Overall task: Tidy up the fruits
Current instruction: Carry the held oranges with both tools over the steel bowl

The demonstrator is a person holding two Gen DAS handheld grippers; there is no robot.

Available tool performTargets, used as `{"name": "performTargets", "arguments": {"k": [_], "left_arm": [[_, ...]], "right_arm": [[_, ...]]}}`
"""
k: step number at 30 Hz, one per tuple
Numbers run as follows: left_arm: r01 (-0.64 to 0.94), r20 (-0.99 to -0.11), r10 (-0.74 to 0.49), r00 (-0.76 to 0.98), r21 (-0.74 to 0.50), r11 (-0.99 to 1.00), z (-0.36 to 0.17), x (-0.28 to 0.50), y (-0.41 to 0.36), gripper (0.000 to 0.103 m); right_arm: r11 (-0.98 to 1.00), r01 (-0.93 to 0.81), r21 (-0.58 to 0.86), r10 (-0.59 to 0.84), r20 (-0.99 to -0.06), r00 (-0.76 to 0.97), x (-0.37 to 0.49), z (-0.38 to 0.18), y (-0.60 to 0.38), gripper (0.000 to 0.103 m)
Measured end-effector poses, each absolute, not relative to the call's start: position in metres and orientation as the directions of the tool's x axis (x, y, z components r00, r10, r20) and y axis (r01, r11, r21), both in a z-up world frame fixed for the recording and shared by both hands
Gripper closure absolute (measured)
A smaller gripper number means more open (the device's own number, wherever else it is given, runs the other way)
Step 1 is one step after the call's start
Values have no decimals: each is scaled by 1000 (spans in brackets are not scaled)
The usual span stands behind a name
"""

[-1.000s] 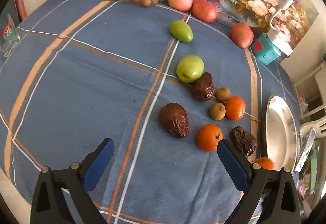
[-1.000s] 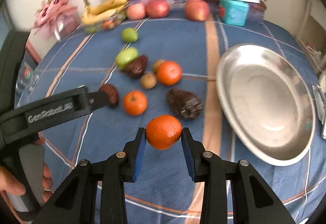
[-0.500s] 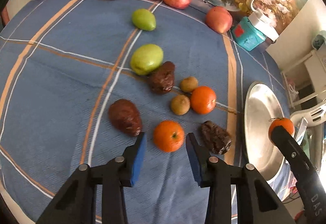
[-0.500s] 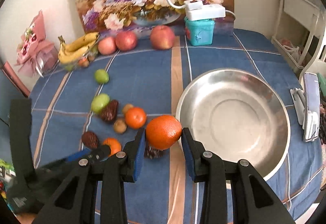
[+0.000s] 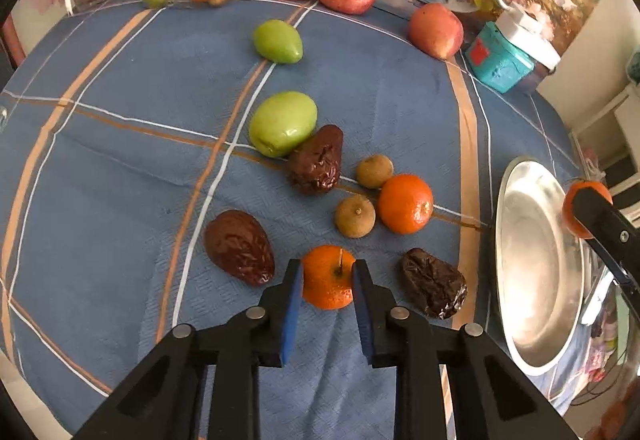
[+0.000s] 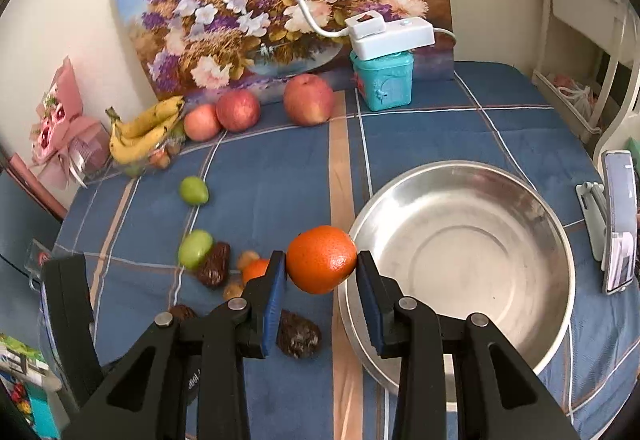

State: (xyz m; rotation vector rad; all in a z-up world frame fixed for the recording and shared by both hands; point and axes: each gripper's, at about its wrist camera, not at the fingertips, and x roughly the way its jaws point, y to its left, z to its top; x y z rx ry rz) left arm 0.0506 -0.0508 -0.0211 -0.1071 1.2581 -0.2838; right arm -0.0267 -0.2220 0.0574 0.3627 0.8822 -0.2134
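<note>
My left gripper [image 5: 327,282] is shut on a mandarin [image 5: 328,276] that rests on the blue checked cloth. Beside it lie dark dried dates [image 5: 239,246] [image 5: 434,288] [image 5: 317,159], another mandarin [image 5: 405,203], two small brown fruits [image 5: 355,216] and two green fruits [image 5: 282,123]. My right gripper [image 6: 321,264] is shut on an orange [image 6: 321,259] and holds it in the air just left of the steel bowl's rim [image 6: 360,224]. The bowl [image 5: 505,199] holds nothing. The right gripper and its orange [image 5: 574,217] also show at the right of the left wrist view.
Three red apples [image 6: 308,99] and bananas on a glass dish [image 6: 142,127] line the back by a flower painting. A teal box with a white lamp [image 6: 383,79] stands at back right. A phone on a stand [image 6: 618,220] is right of the bowl.
My left gripper came forward and closed from wide open onto the near mandarin. My right gripper lifted its orange and carried it right, up to the bowl's left rim.
</note>
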Motion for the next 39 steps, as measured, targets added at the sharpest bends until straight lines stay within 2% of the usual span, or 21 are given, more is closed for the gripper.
{"name": "performTargets", "arguments": {"k": [8, 16, 19, 26, 31, 39], "left_arm": [[150, -929, -267, 257, -235, 960, -25, 48, -40, 66], [165, -931, -279, 235, -245, 955, -30, 47, -54, 66], [166, -931, -283, 229, -249, 954, -30, 46, -59, 69], [160, -911, -303, 281, -267, 950, -10, 38, -54, 69], [230, -884, -334, 328, -268, 936, 14, 33, -78, 69], [400, -857, -446, 258, -325, 857, 24, 29, -169, 69]], "right_arm": [[902, 350, 251, -25, -781, 624, -26, 53, -236, 66], [888, 368, 275, -13, -785, 619, -30, 46, -243, 66], [884, 374, 280, -13, -785, 619, -32, 44, -246, 66], [873, 396, 284, -15, -796, 605, -36, 37, -256, 66], [843, 464, 271, -41, -828, 559, -40, 22, -278, 66], [760, 599, 254, -96, -867, 490, -57, 2, -326, 66]]}}
